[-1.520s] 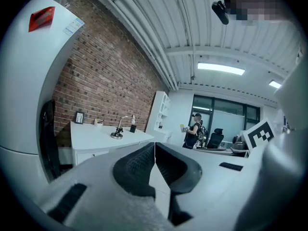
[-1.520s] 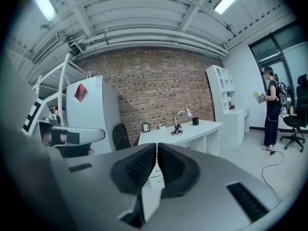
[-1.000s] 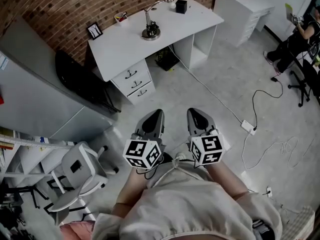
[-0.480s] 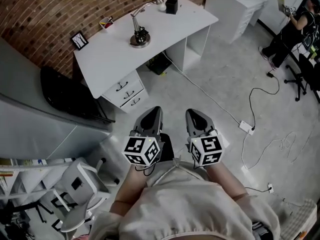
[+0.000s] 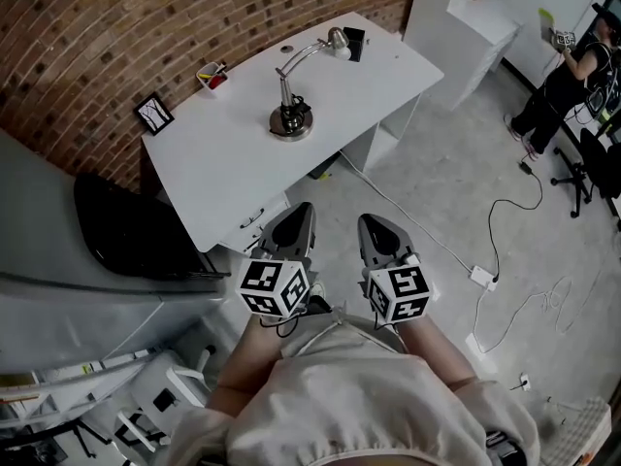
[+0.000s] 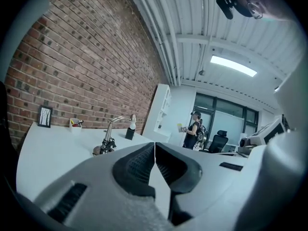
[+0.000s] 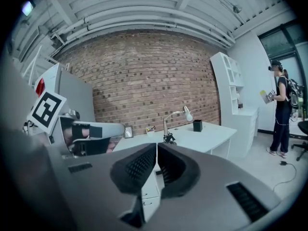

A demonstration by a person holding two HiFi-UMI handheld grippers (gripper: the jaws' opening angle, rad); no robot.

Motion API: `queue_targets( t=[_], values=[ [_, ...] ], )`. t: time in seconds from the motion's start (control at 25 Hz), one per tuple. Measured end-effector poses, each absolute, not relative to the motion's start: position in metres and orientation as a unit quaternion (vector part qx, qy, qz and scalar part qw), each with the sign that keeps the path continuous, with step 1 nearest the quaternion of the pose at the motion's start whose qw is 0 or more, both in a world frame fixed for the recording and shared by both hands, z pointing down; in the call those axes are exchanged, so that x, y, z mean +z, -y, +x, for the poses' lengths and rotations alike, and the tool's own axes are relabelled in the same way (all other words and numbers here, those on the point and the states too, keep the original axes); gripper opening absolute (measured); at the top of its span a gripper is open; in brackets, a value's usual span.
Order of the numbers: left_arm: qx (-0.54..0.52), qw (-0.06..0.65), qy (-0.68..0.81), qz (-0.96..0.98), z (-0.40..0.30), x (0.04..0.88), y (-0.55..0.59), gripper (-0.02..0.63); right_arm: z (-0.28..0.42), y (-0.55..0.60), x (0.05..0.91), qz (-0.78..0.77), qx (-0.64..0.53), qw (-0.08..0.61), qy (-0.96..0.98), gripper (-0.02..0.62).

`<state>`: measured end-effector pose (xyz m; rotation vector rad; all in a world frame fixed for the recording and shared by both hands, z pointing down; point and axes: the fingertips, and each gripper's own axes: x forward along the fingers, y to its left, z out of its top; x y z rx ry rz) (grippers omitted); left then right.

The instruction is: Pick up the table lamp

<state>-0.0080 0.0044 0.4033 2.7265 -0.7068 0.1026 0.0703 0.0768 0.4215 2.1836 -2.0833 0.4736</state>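
The table lamp (image 5: 292, 113) is silver, with a round base, a wound cord and a curved neck ending in a small head; it stands in the middle of the white desk (image 5: 223, 163). It also shows small in the left gripper view, lamp (image 6: 109, 139), and in the right gripper view, lamp (image 7: 169, 129). My left gripper (image 5: 294, 229) and right gripper (image 5: 376, 233) are held side by side in front of the desk's near edge, both shut and empty, well short of the lamp.
On the desk stand a black cube (image 5: 353, 39), a pen cup (image 5: 212, 74) and a small picture frame (image 5: 154, 114). A brick wall (image 5: 116, 37) backs it. A black monitor (image 5: 126, 231) lies left. Cables (image 5: 514, 299) trail on the floor; a person (image 5: 574, 71) stands at far right.
Both grippers, still shut, have come toward the desk, which now lies nearer and larger in the head view; its drawers have slipped out of sight under its top.
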Motion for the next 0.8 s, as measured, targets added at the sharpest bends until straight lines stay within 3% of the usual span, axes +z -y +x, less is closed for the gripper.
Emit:
queue_targets(
  t=[0.8],
  values=[
    [0.037, 0.172, 0.36, 0.916, -0.041, 0.422, 0.184, 0.02, 0.089, 0.133, 0.437, 0.674, 0.157, 0.07, 0.718, 0.029]
  ],
)
